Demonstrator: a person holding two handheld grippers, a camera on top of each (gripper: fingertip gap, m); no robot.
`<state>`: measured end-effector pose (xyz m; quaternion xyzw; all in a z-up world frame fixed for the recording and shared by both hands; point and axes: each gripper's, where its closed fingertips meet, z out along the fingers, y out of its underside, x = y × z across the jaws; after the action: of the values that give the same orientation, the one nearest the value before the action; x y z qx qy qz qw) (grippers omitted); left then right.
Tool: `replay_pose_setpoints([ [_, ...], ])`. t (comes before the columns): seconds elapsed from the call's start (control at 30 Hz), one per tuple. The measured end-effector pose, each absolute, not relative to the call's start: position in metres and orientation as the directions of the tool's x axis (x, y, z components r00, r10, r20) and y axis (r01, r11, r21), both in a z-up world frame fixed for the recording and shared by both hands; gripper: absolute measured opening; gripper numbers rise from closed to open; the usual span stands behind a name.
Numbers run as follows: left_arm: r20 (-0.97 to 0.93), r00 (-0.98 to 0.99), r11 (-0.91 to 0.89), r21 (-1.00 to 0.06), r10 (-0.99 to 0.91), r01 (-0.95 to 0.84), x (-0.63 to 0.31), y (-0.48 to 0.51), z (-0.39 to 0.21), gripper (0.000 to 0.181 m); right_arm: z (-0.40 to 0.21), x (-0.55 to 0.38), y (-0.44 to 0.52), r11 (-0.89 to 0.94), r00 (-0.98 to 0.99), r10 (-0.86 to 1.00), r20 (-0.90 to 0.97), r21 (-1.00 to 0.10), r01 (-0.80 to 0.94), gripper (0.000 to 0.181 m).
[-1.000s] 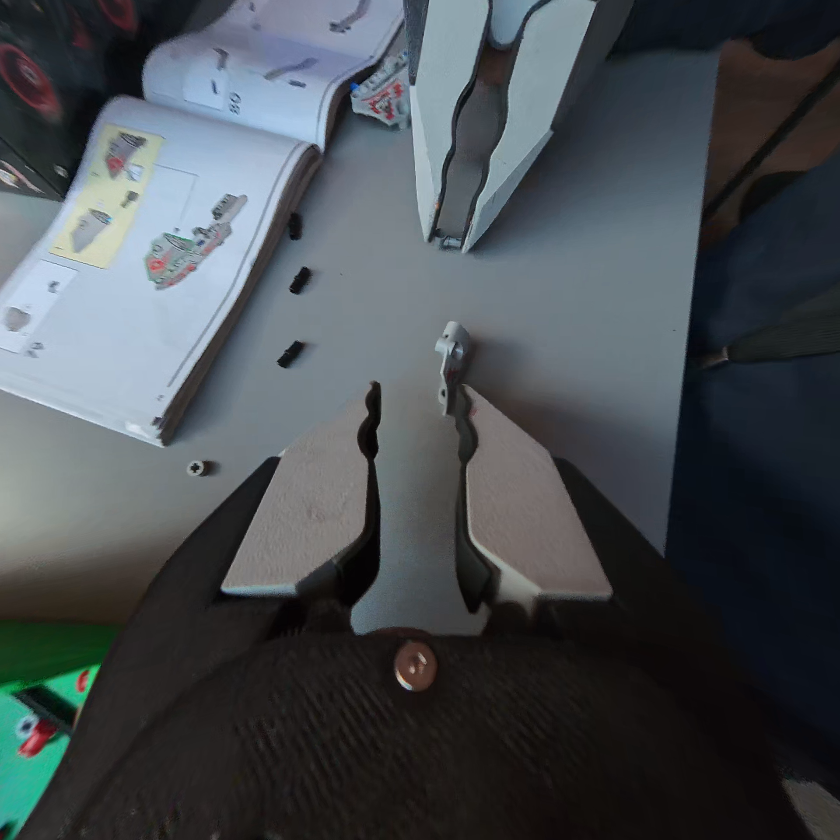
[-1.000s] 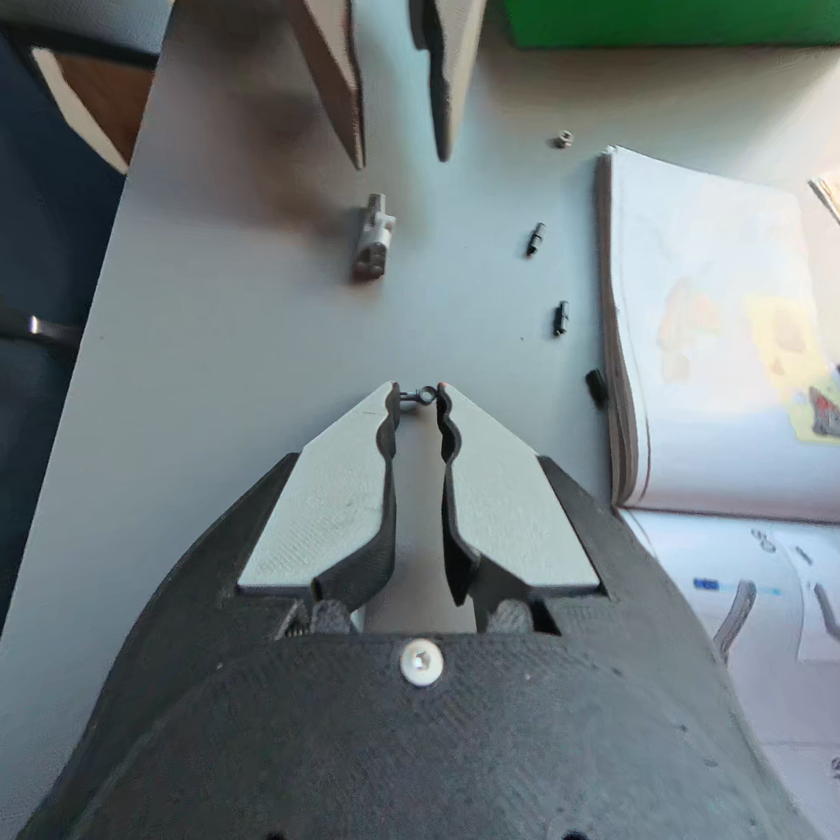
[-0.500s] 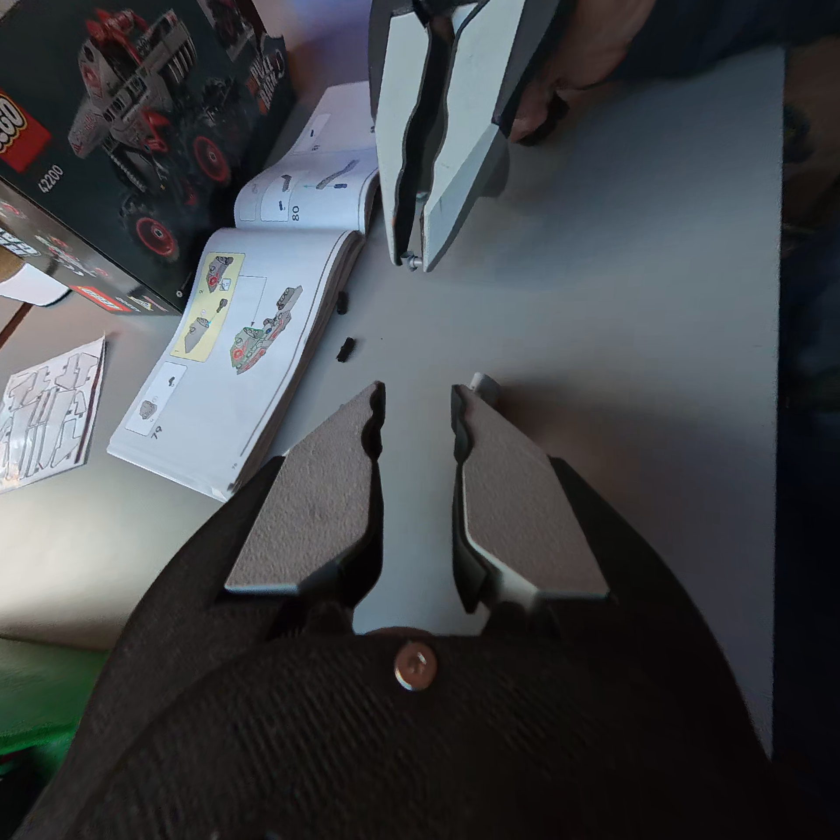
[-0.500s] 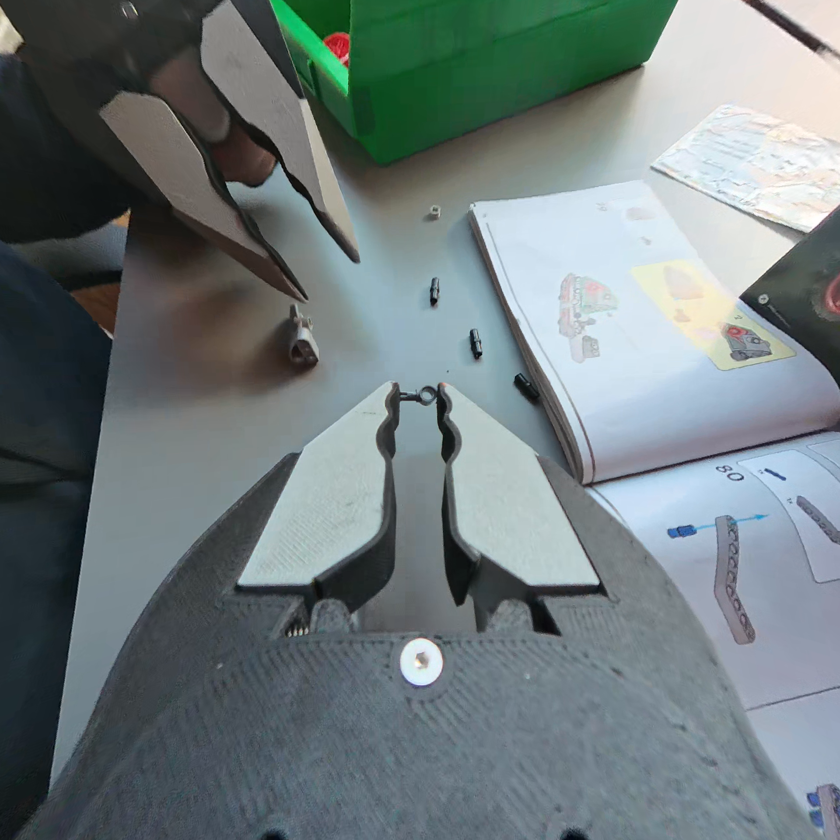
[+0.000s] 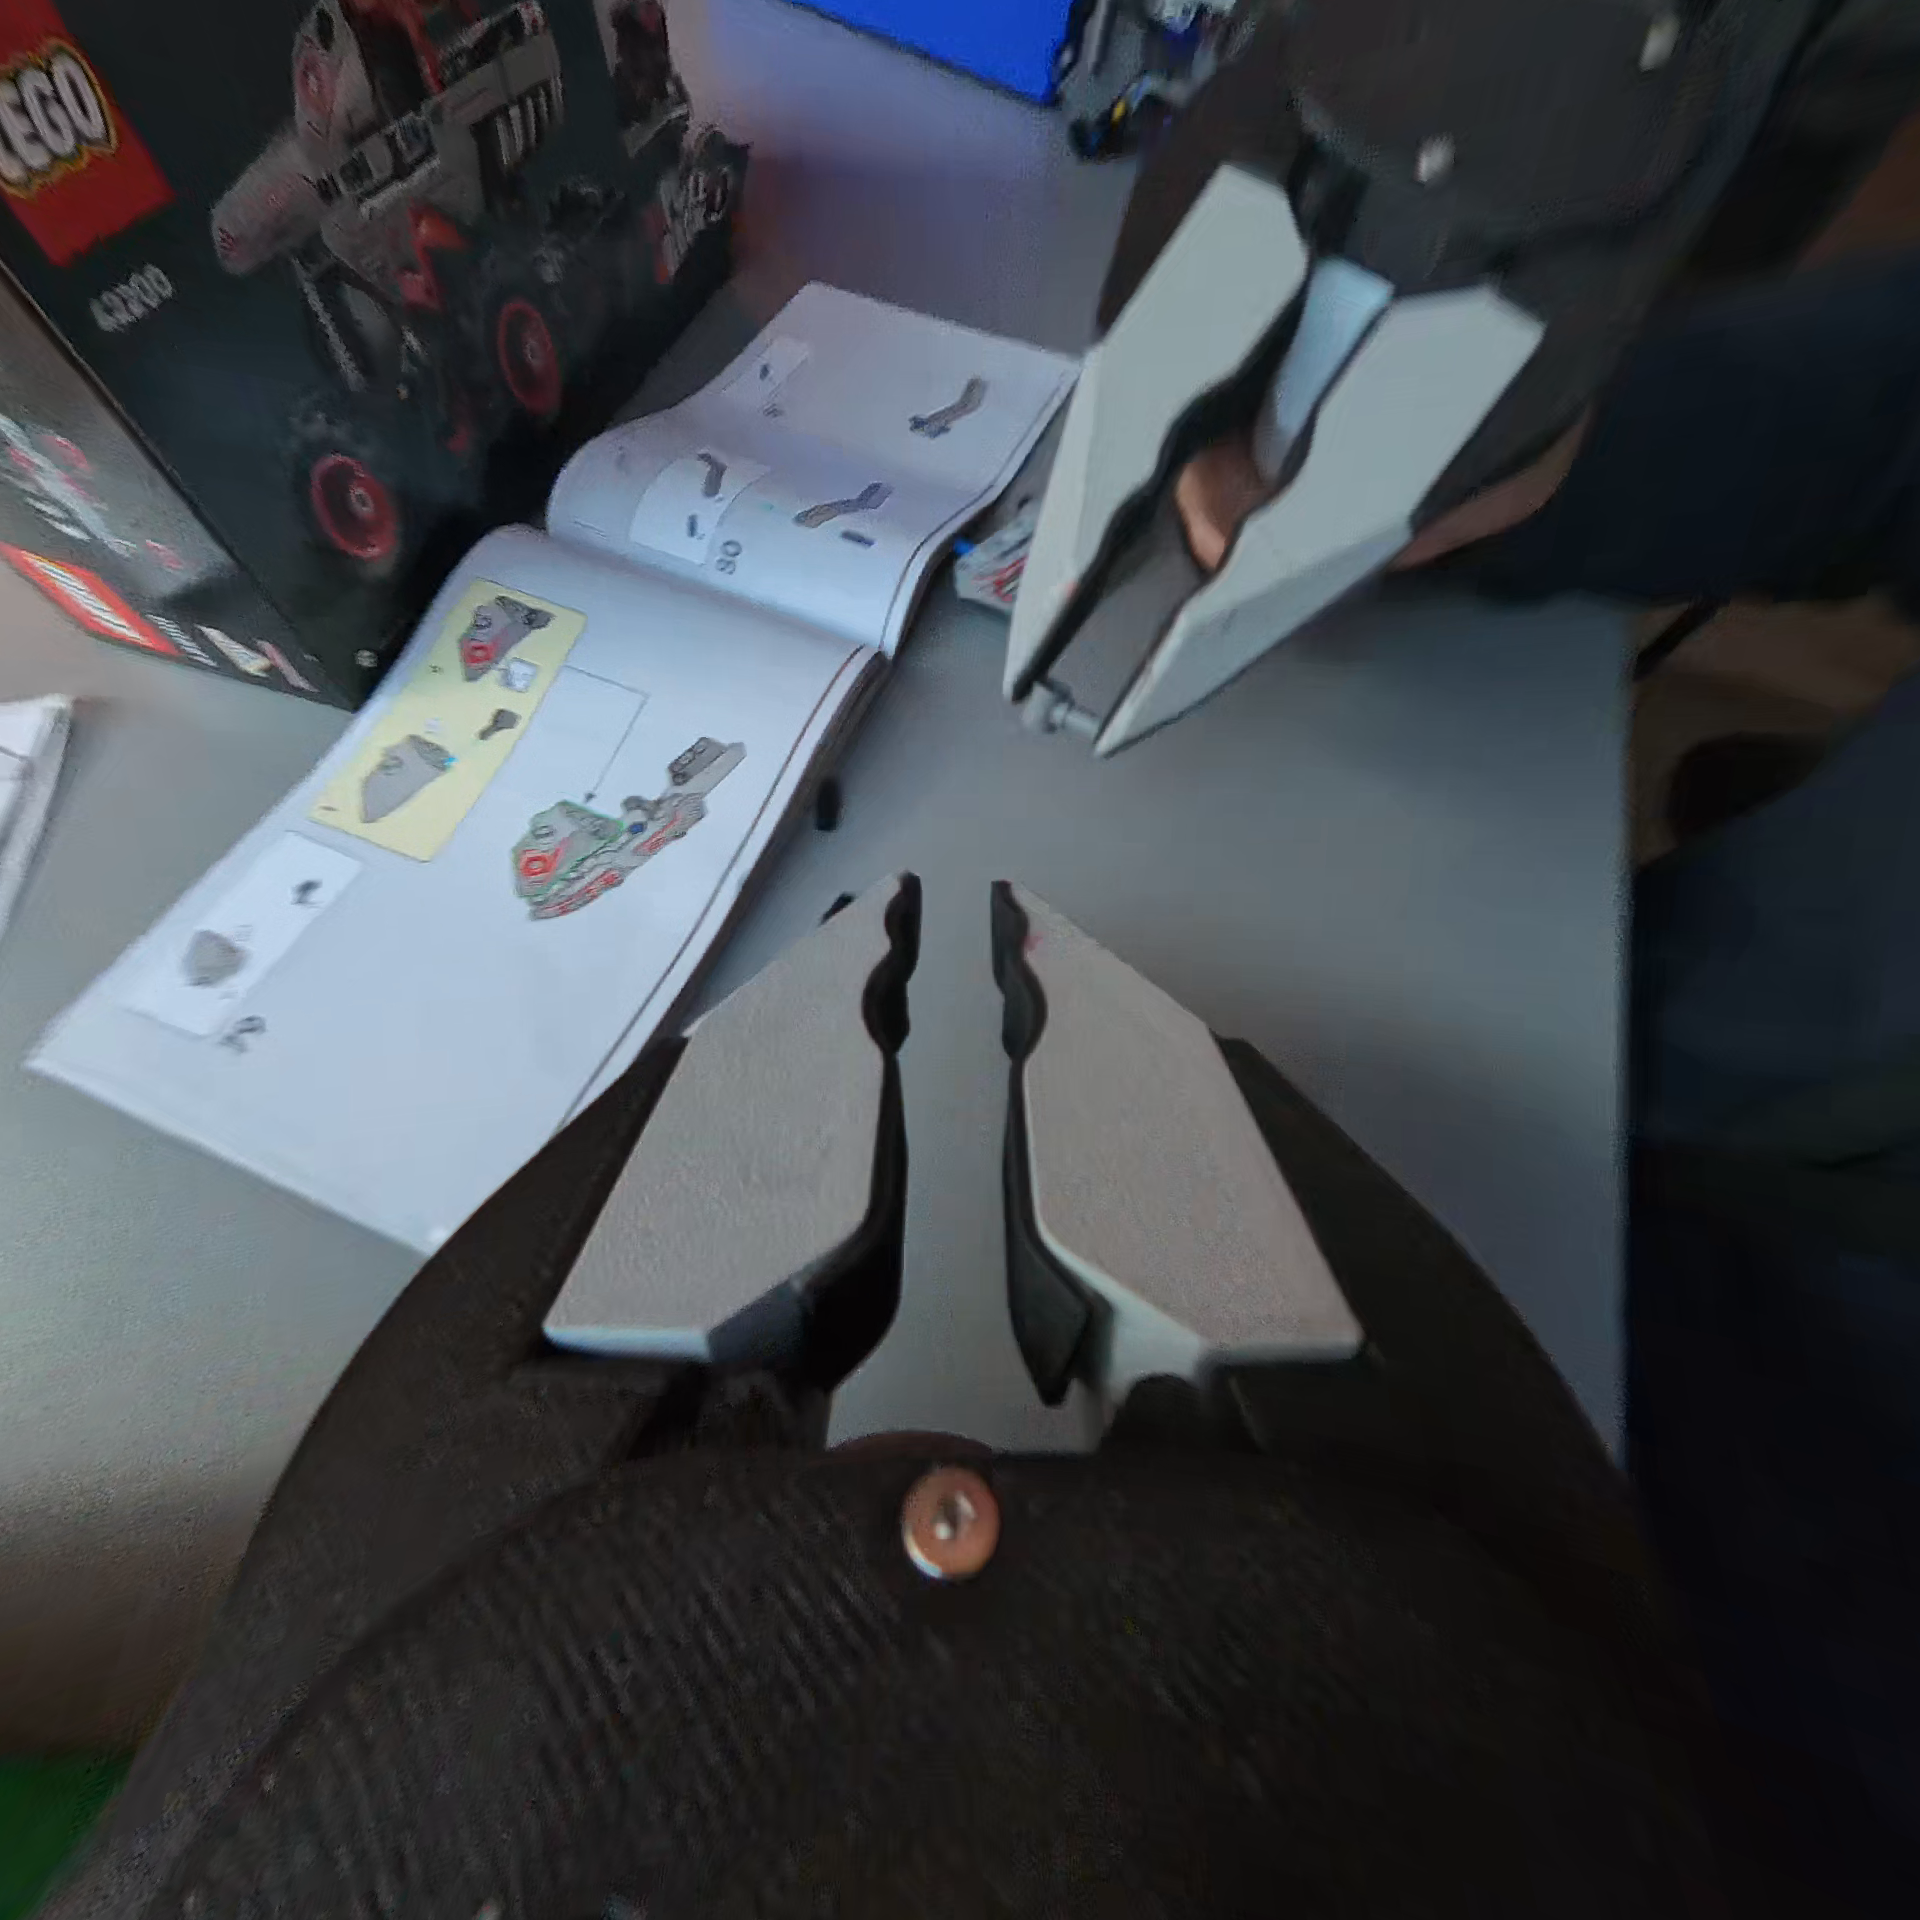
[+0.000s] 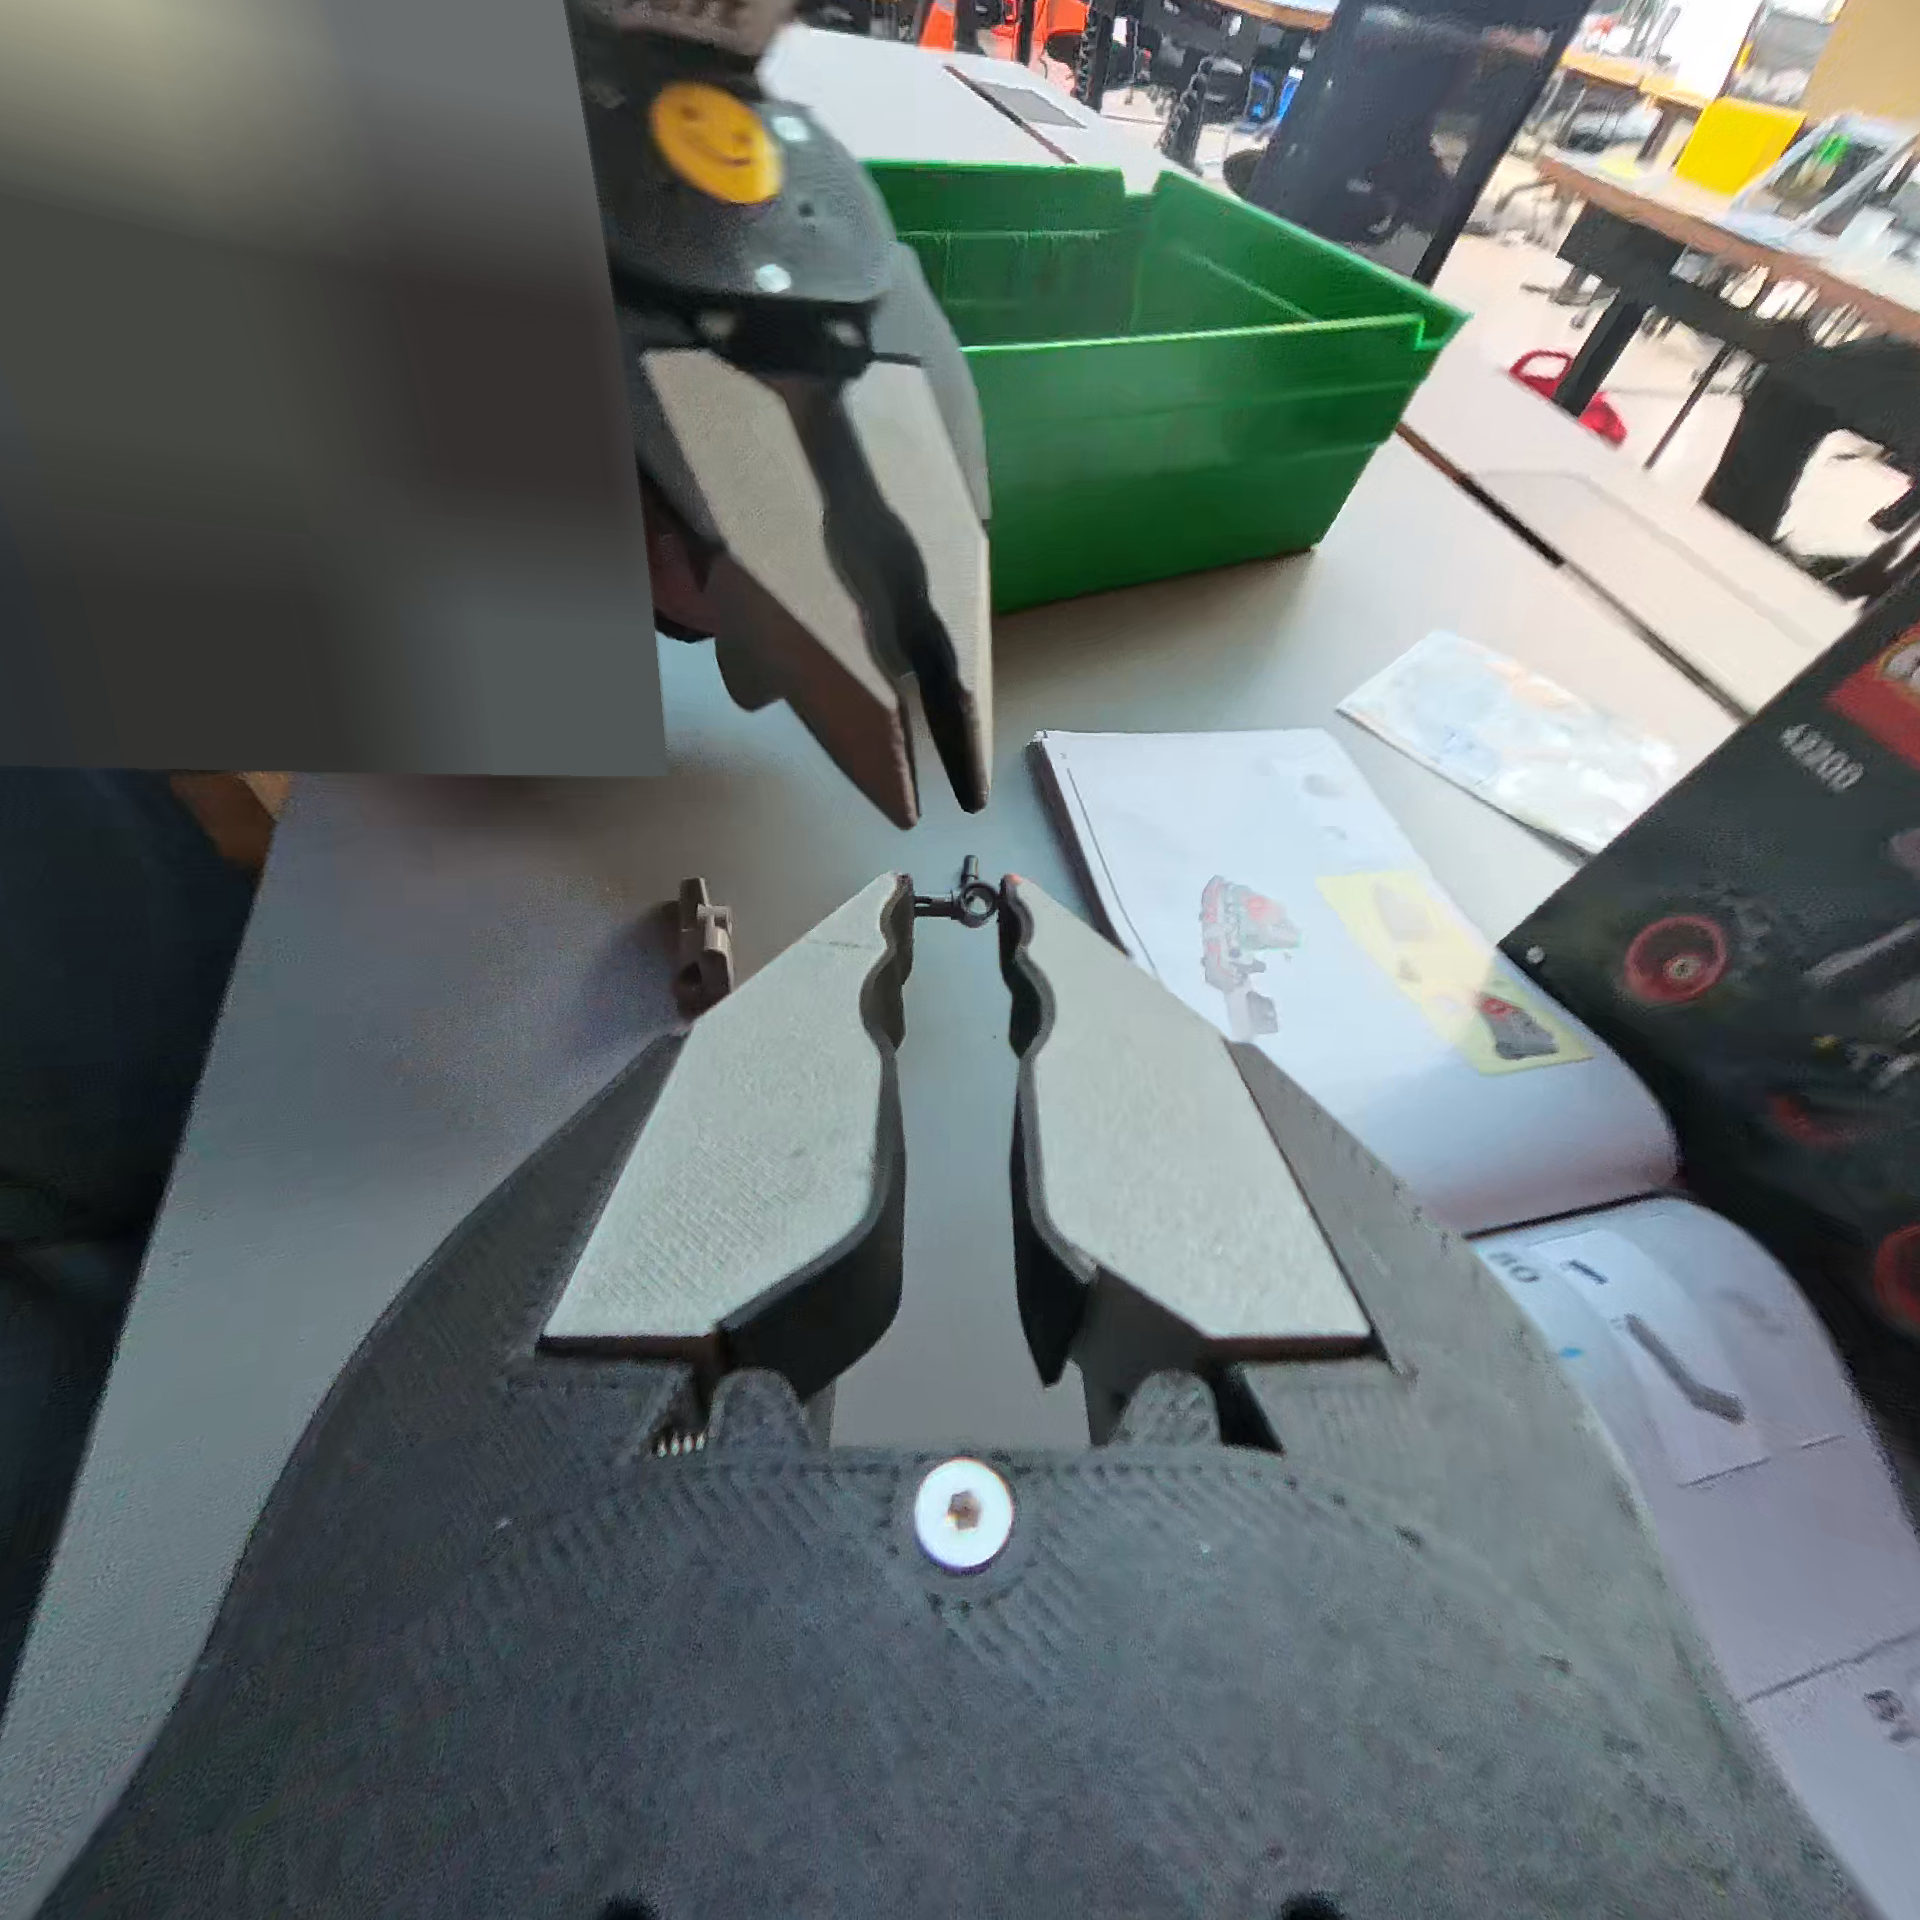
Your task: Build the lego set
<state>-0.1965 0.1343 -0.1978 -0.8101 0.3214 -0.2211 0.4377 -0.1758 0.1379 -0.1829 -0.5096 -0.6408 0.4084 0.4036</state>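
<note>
While the right gripper [image 6: 958,902] pinches a tiny black pin piece [image 6: 961,900] crosswise between its very tips, it's tilted down over the grey bench [image 6: 436,1039] and pointing at the other gripper. That pin is thin and dark, so its exact shape is hard to make out; in the left wrist view it's just a small blurry thing between the far tips.

The left gripper [image 5: 954,896] hangs over the bench too, angled downward tip to tip with the right one, its fingers a little apart with nothing between them. Both sets of tips are close but not touching. A bit of a hand shows behind each gripper.

A small grey lego piece [image 6: 703,948] sits on the bench just left of the right gripper's tips. The open instruction booklet [image 5: 436,831] lies beside them, partly cut off, with a black pin [image 5: 826,802] by its edge. The dark set box [image 5: 312,260] stands behind it, and a green bin [image 6: 1195,436] sits farther back. The left wrist view is fairly motion-blurred.
</note>
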Motion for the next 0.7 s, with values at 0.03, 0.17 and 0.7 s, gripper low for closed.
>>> replay_pose_setpoints([
  [0.03,0.185,0.665,-0.454,-0.853,-0.724,-0.257,-0.193,0.134,-0.192,0.01,-0.182,-0.176,0.136,0.208,-0.157,0.974,0.165,-0.926,0.316,0.013],
  [0.17,0.538,0.491,-0.638,-0.768,-0.686,-0.05,-0.181,0.135,-0.179,0.026,-0.18,-0.177,0.135,0.446,-0.136,0.895,0.425,-0.842,0.304,0.013],
  [0.7,0.722,0.112,-0.723,-0.69,-0.683,0.042,-0.146,0.116,-0.142,0.006,-0.139,-0.168,0.116,0.789,0.038,0.59,0.807,-0.586,0.184,0.013],
])
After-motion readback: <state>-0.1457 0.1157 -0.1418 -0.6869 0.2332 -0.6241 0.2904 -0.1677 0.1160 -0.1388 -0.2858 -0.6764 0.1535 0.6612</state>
